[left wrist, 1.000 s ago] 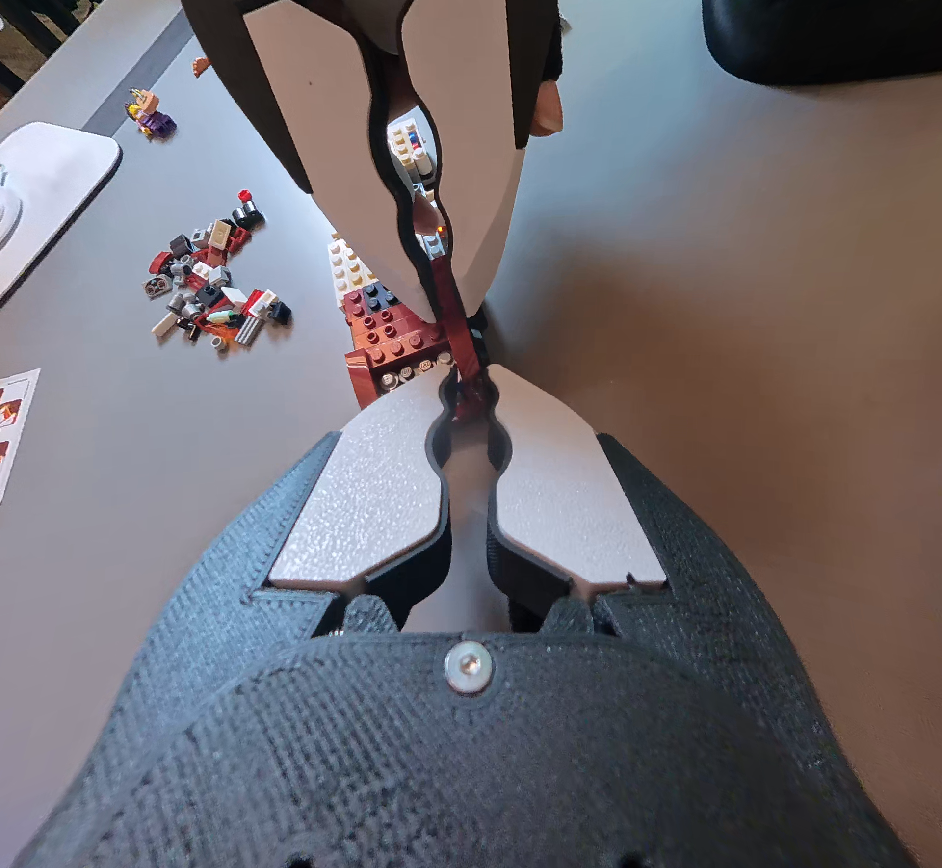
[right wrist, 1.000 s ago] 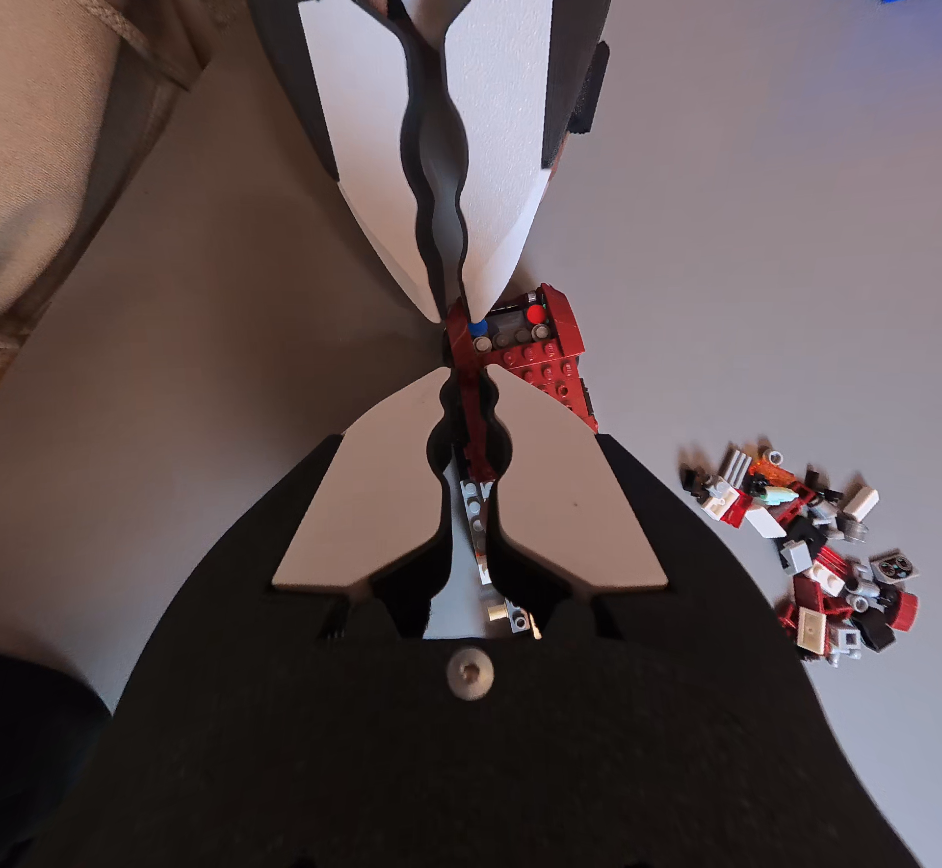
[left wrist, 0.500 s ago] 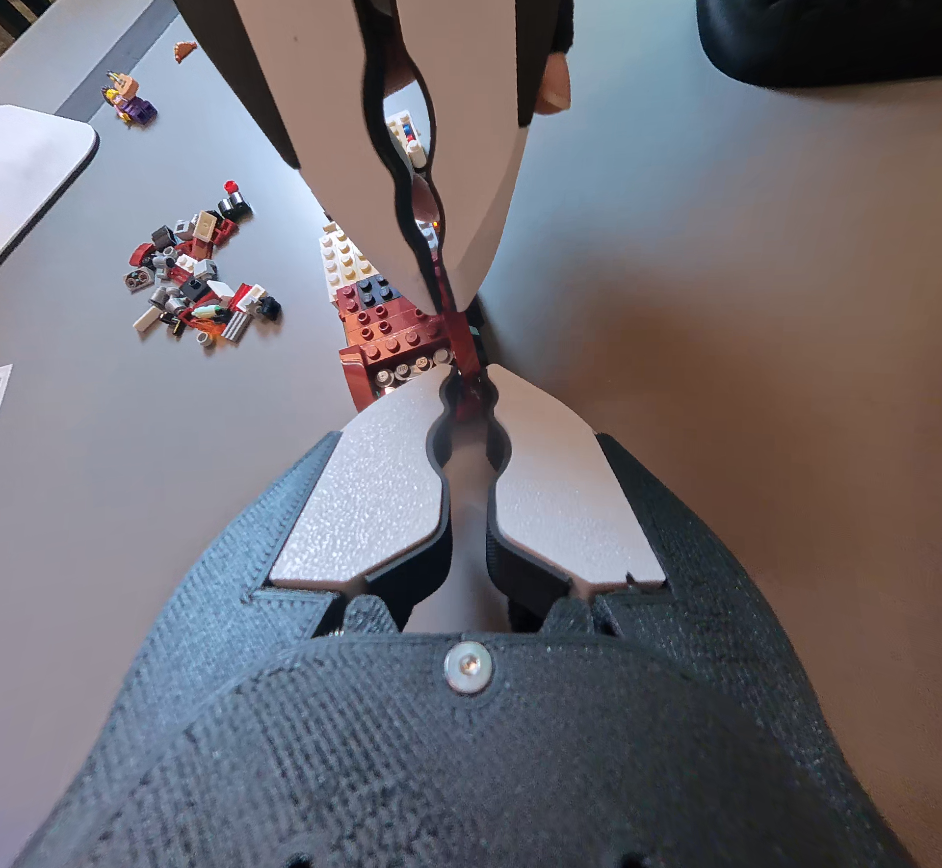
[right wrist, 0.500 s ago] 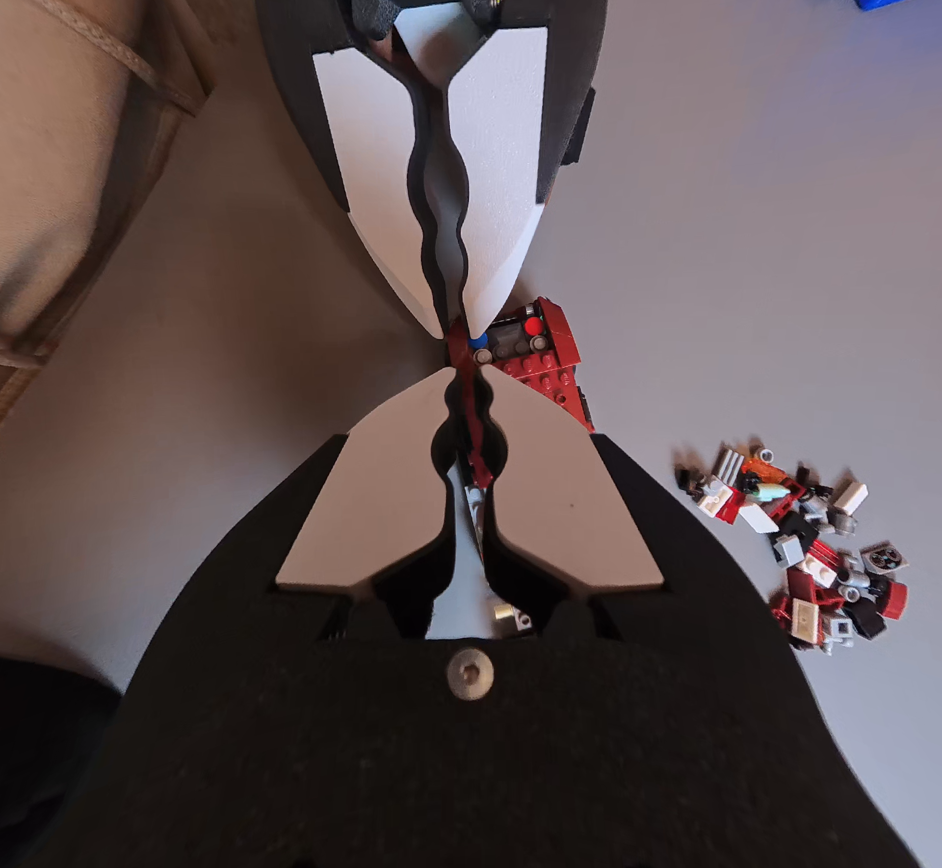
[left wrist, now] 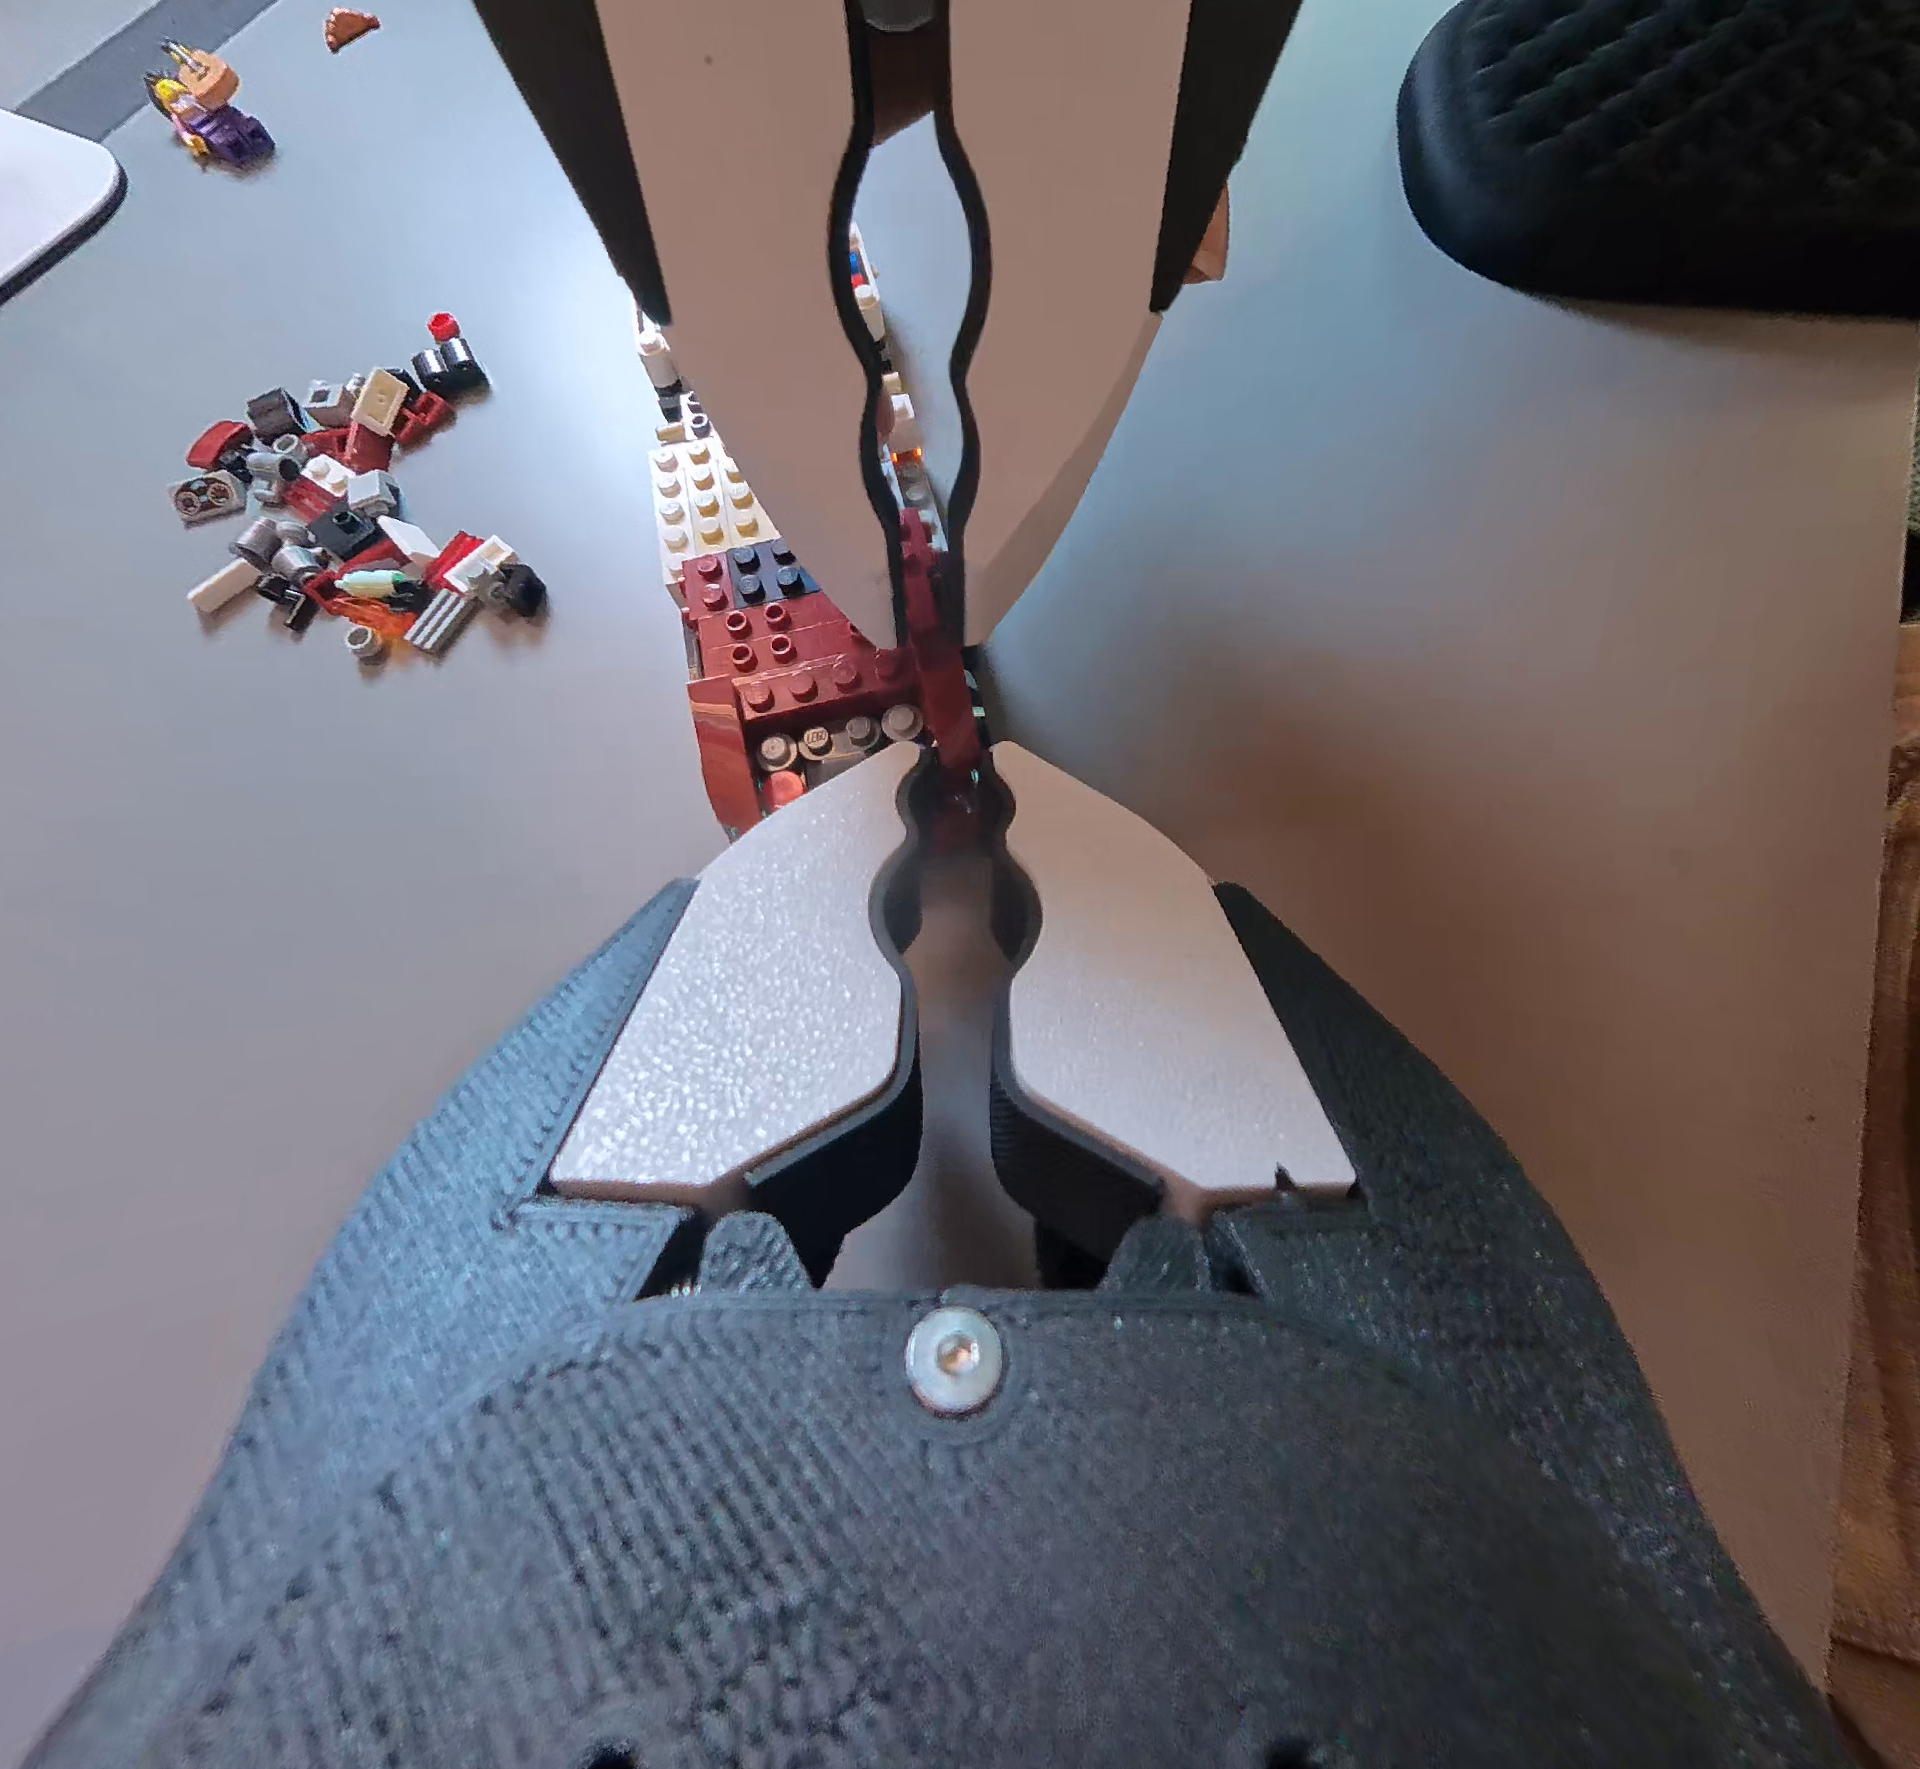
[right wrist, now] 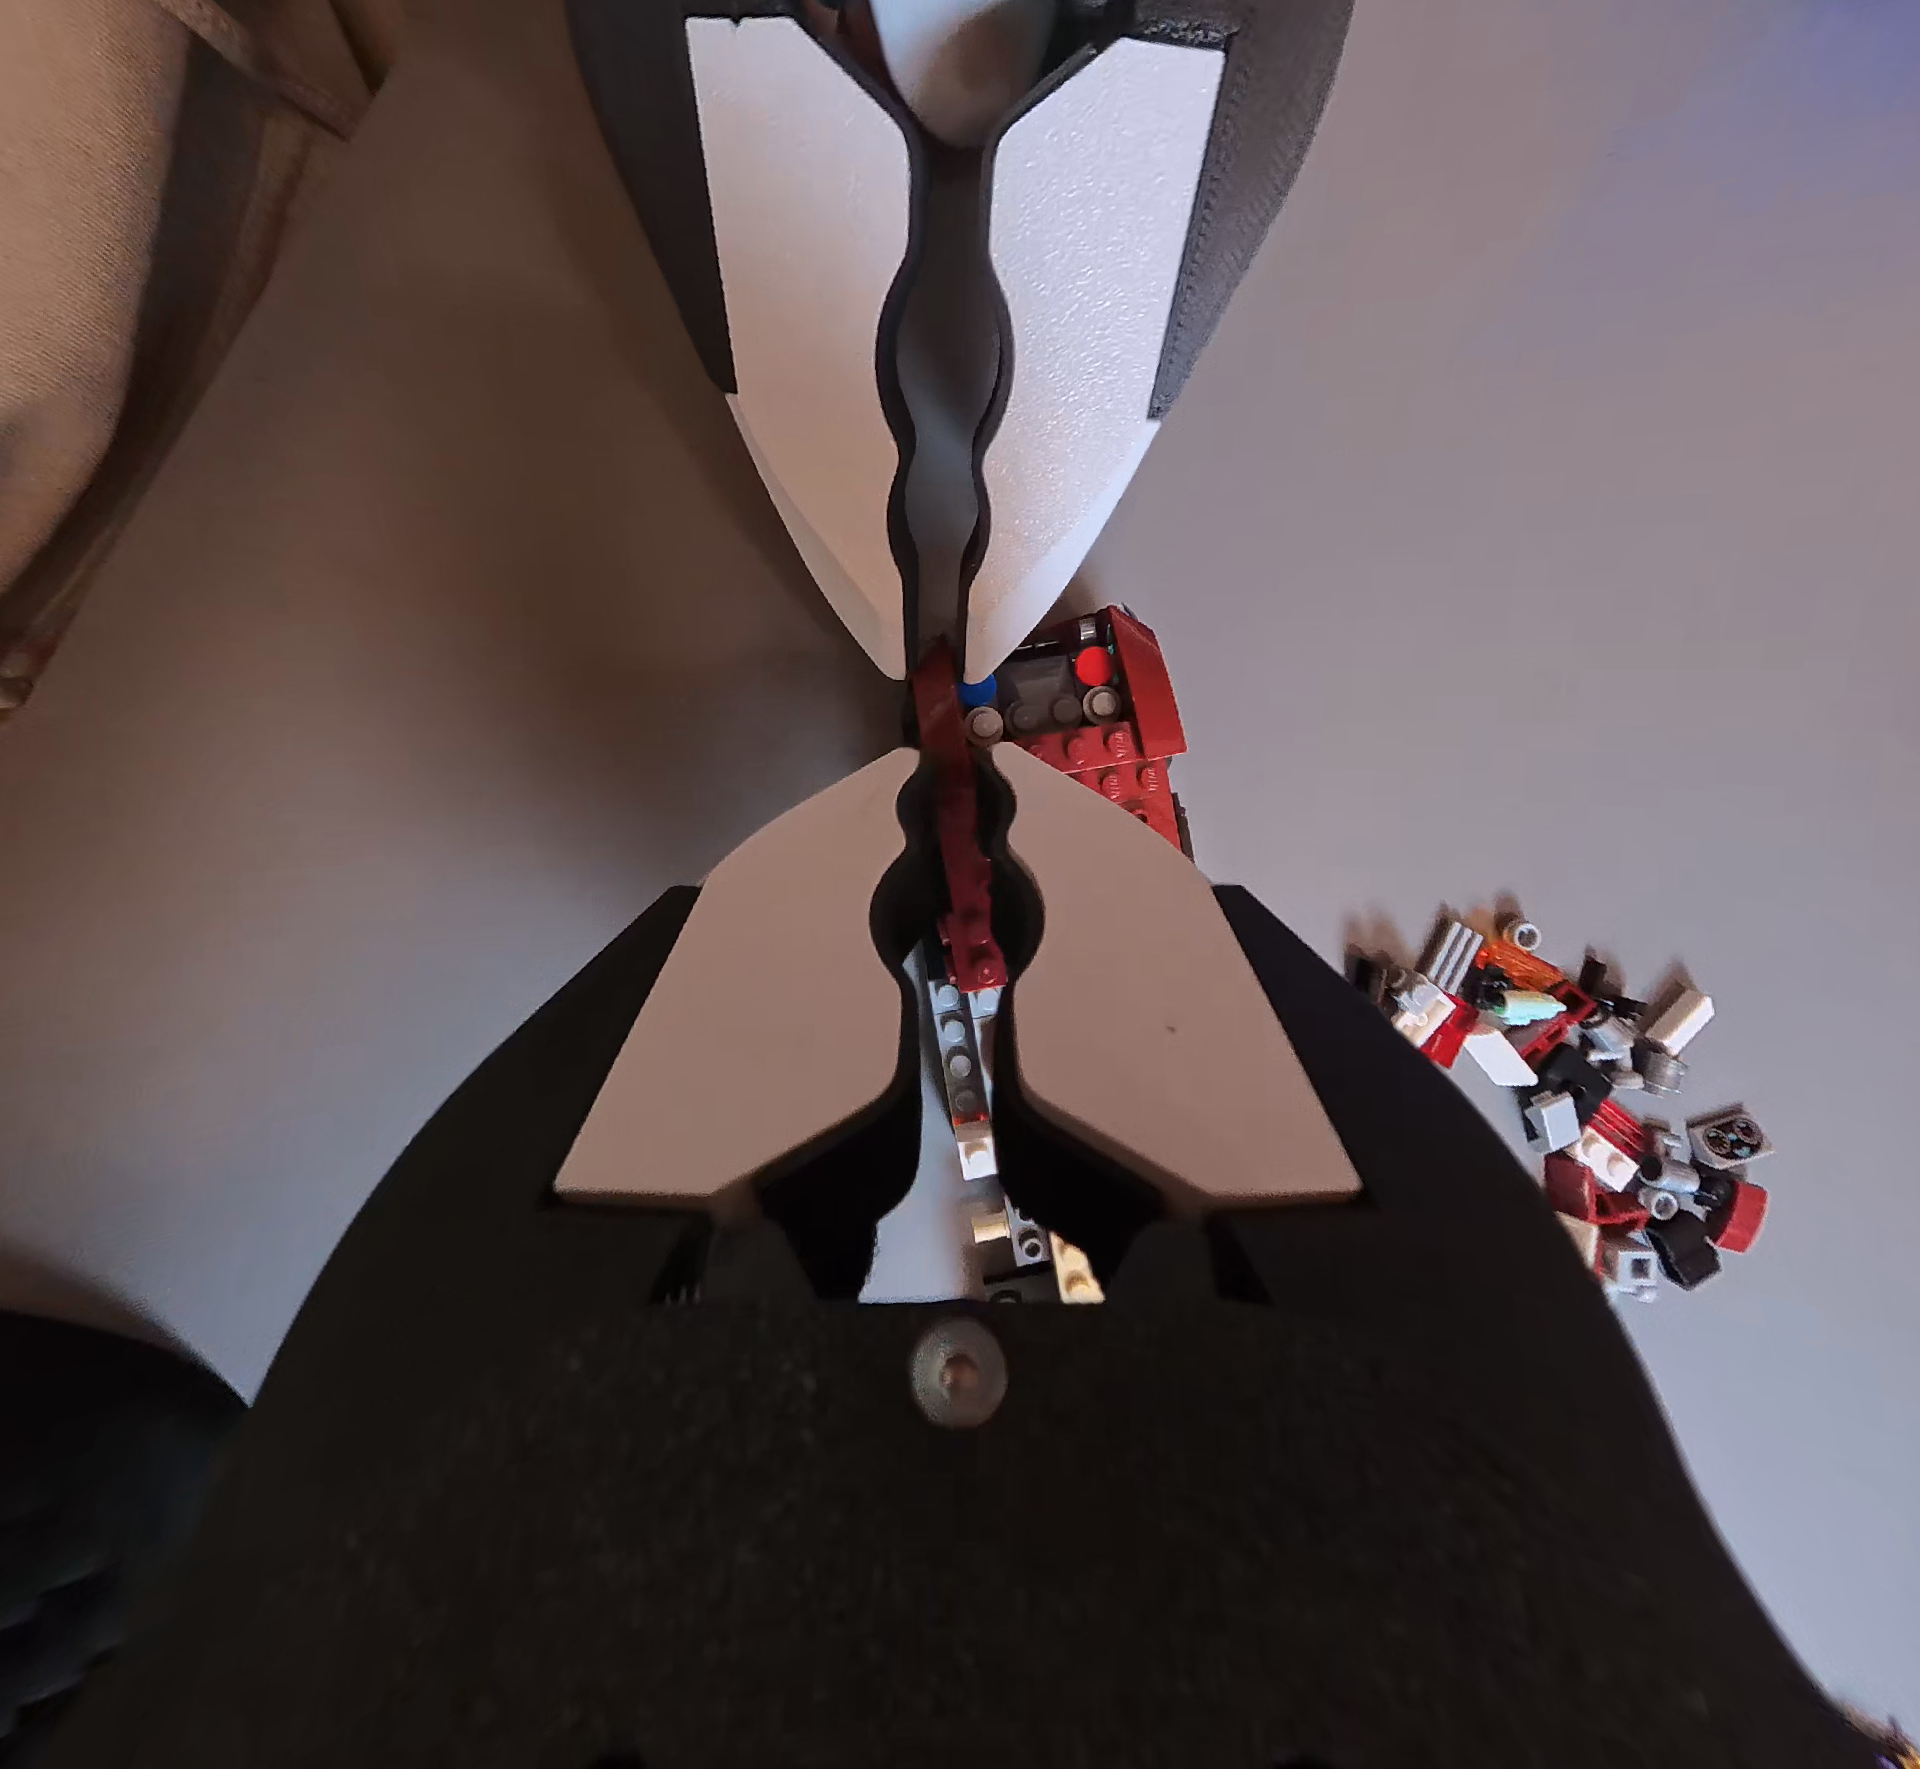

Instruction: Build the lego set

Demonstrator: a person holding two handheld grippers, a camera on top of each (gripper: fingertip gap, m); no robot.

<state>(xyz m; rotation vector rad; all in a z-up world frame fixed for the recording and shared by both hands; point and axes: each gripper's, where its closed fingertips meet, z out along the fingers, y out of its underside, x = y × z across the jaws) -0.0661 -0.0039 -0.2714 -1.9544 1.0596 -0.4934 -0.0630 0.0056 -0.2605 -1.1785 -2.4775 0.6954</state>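
Two grippers meet tip to tip over one brick model (left wrist: 774, 639), and you have both pinching the same part of it. Your left gripper (left wrist: 951, 763) has its fingers drawn close on the dark red side strip (left wrist: 940, 680) that runs along the model's right edge, the pads pressing it from both sides at the near end. Your right gripper (right wrist: 951, 763) comes in from the far side and clamps that same strip (right wrist: 961, 846) edge-on, its fingers (right wrist: 790, 971) nearly together around it.

The model rests on the grey table (left wrist: 1403, 784), dark red at the near end with grey studs, tan and white plates farther along. In the right wrist view a blue stud (right wrist: 977, 689) and a red stud (right wrist: 1091, 665) sit on its top, just beside the left gripper's tips.

A pile of loose bricks (left wrist: 343, 514) lies well to the left of the model. Farther off on the left are a small figure (left wrist: 208, 109) and a single brown piece (left wrist: 351, 28). A black padded rest (left wrist: 1662, 140) sits far right.
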